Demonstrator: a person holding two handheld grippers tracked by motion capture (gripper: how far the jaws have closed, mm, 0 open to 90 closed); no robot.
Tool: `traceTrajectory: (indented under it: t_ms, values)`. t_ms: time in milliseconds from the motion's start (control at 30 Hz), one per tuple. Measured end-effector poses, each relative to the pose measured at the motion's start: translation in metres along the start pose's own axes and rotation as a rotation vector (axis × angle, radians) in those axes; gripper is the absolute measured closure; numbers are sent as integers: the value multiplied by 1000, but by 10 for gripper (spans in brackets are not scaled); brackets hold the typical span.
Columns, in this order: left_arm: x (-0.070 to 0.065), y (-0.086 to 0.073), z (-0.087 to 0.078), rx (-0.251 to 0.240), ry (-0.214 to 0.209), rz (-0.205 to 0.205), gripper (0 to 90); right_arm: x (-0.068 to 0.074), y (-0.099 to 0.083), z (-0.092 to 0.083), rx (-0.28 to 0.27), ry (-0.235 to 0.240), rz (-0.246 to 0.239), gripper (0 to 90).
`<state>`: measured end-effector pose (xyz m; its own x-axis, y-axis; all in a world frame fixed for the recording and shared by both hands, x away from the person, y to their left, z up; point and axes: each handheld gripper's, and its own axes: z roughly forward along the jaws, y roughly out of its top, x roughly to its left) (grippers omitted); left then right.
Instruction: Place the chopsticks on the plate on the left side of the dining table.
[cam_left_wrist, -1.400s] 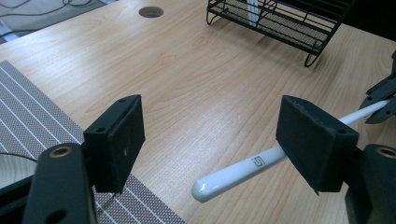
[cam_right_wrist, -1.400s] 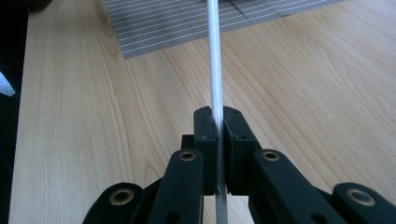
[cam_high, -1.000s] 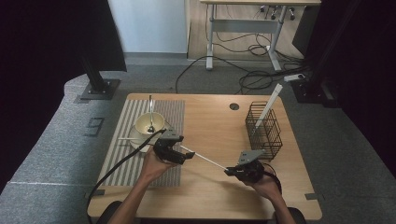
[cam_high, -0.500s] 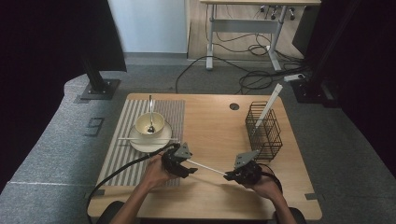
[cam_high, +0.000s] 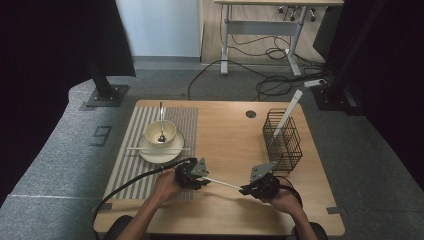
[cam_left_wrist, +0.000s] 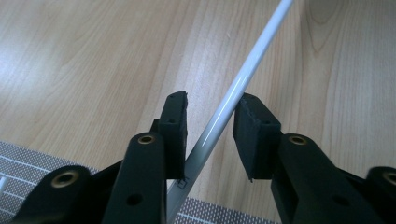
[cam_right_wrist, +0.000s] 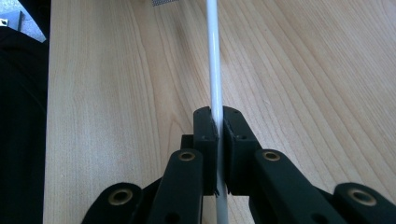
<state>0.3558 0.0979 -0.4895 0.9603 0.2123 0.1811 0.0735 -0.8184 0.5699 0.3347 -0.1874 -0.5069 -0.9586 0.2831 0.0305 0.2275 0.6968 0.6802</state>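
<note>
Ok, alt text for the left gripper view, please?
A white chopstick runs slantwise between the open jaws of the left hand-held gripper, touching the left pad but clear of the right one. Below lie the pale wooden table and a striped placemat's edge.

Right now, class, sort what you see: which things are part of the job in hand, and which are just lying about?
In the job:
white chopstick
left gripper, fingers apart around it
right gripper, clamped on it

Lying about:
bowl with spoon
plate
second chopstick
striped mat
wire basket
</note>
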Motion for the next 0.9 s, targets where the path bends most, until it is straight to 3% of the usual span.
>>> traceTrajectory:
  t_ms: [467, 700, 767, 900]
  values:
    - [-7, -3, 1, 40, -145, 112, 817, -4, -2, -3, -37, -48, 4, 764]
    - [-8, -5, 0, 28, -184, 95, 841, -5, -4, -3, -52, -64, 17, 718]
    - [-8, -5, -1, 33, -176, 90, 842, -5, -4, -3, -62, -71, 25, 651]
    - [-5, -9, -2, 41, -161, 68, 842, -7, -4, -2, -68, -137, 41, 454]
